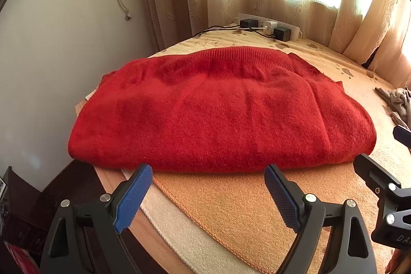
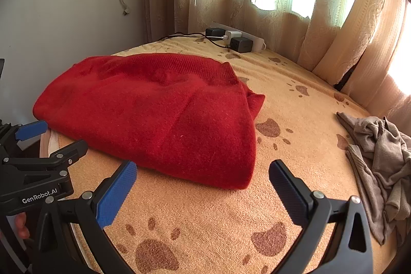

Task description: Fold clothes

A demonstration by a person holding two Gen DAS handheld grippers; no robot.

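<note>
Near the table's front edge, the folded red sweater (image 1: 221, 112) lies crosswise just beyond the left claw (image 1: 208, 194) and right claw (image 2: 203, 186), both wide open and empty.

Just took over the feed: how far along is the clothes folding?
Done: the red sweater lies folded on the paw-print blanket. In hand: nothing; the left hand-held gripper and right hand-held gripper are both open and empty, just short of its near edge. Left: the crumpled beige garment at right is unfolded.
</note>
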